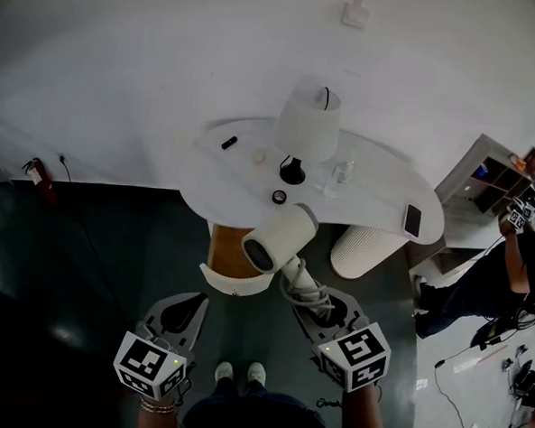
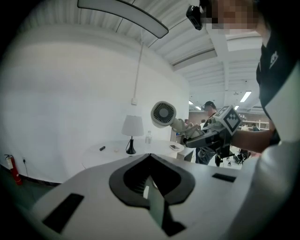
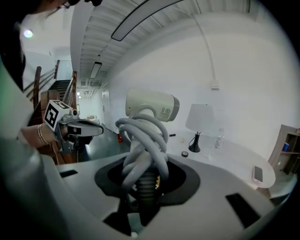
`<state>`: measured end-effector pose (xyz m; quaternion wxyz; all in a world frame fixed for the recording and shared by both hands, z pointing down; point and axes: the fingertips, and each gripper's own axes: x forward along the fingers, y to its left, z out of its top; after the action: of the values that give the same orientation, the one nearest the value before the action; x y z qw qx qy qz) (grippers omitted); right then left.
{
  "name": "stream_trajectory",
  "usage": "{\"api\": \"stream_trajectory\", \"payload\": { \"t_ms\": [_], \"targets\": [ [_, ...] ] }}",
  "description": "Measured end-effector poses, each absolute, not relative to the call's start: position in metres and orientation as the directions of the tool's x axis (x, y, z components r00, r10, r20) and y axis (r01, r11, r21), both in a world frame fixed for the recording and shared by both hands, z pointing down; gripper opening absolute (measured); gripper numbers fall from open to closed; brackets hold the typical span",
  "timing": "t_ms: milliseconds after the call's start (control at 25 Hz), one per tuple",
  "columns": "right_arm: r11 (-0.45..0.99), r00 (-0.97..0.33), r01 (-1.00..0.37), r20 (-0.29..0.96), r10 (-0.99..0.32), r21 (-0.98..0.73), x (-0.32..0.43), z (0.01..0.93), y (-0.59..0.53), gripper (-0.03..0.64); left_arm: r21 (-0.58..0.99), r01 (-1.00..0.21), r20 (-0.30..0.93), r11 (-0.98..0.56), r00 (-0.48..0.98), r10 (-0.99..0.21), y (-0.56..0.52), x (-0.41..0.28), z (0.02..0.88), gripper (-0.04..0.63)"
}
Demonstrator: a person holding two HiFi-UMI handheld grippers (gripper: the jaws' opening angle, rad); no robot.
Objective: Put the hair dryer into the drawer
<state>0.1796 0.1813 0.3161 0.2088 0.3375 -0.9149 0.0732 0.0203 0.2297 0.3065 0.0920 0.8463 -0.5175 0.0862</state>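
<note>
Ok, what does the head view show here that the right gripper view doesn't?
Only the head view shows the open drawer under the table, the ribbed white cylinder beside it, and the person's shoes. Only the right gripper view shows the printed label on the dryer's body, a staircase and the ceiling light. Both show the hair dryer held by its cord-wrapped handle in the right gripper, the lamp and the phone.

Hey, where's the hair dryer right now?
In the head view the hair dryer is near the centre, gripped by its cord-wrapped handle in the right gripper, over the open drawer at the white table's near edge.
</note>
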Motion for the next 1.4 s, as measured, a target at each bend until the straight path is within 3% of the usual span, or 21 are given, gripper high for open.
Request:
{"api": "stream_trajectory", "payload": {
  "t_ms": [1400],
  "targets": [
    [0.769,-0.709,-0.63,0.482,-0.514,-0.106,0.219,0.344,0.155,0.155,0.098,-0.906,0.33,-0.412,0.421,-0.845,0.201,0.055,0.336,0.015]
  ]
}}
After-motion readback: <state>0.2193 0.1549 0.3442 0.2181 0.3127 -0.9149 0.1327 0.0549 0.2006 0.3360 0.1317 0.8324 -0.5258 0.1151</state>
